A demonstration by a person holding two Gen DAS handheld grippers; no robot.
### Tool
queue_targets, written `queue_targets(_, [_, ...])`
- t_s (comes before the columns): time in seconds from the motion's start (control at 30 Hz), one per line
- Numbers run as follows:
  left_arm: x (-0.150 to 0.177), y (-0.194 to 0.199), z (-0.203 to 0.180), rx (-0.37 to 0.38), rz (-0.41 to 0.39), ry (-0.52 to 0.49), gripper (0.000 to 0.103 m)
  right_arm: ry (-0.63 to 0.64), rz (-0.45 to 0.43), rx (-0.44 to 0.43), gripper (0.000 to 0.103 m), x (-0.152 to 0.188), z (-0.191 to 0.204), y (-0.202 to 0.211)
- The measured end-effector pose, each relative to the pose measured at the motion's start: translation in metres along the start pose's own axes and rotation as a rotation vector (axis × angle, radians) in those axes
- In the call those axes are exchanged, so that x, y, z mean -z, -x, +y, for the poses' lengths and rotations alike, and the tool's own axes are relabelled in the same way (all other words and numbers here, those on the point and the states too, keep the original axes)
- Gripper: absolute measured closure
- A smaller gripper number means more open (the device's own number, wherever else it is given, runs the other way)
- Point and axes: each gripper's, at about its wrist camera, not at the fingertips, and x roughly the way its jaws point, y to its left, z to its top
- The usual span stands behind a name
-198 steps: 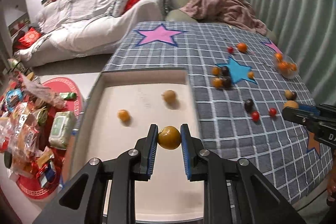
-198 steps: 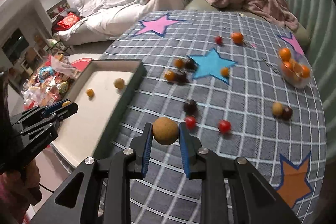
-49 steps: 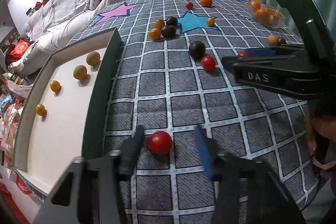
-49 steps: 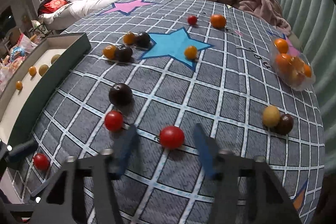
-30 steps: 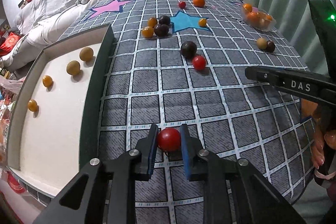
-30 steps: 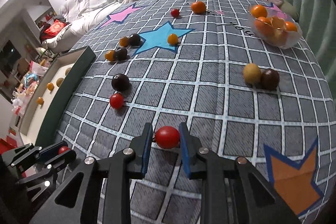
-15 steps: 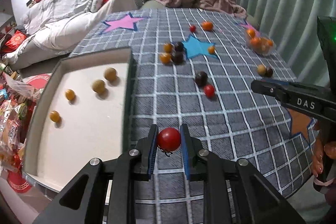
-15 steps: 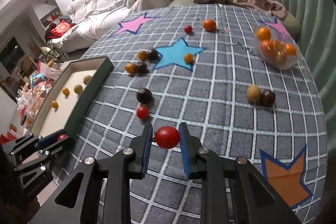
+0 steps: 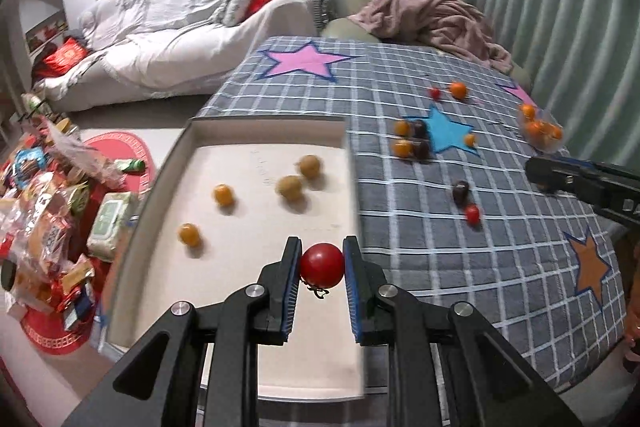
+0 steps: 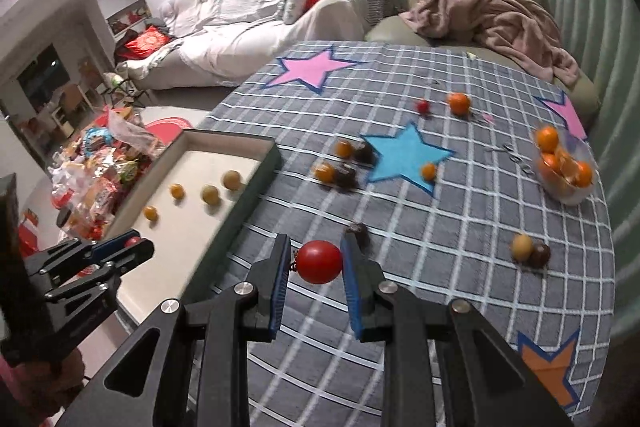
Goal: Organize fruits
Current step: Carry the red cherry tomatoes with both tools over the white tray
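**Two red tomatoes, one in each gripper**

Left wrist view: the left gripper (image 9: 322,263) squeezes a small red tomato (image 9: 322,265) between its blue pads. The tomato is round, smooth and shiny, with a little dark stem curl under it. It hangs over the near part of a tray (image 9: 265,122) that has a pale floor and dark walls. Four yellow and tan fruits lie apart inside the tray. To the right, a checked cloth with coloured stars (image 9: 460,239) carries more small fruits, and the right gripper (image 9: 538,169) pokes in from the right edge.

Right wrist view: the right gripper (image 10: 316,261) pinches another red tomato (image 10: 319,261), a bit wider and egg-shaped, above the cloth just right of the tray wall. The left gripper shows low on the left, with red between its tips. A clear bowl of orange fruits (image 10: 568,197) sits far right.
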Motion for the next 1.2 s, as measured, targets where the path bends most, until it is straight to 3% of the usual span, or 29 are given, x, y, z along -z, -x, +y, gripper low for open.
queue_targets(0.53, [-0.039,-0.024,0.072,-0.078,-0.013,0.068,0.08,0.095,0.081,-0.089,0.075,-0.055,0.09,-0.064])
queue_targets(1.2, [-0.071,-0.132,0.098,-0.156,0.143,0.105,0.081,0.006,0.185,-0.068,0.075,-0.085,0.099,-0.185])
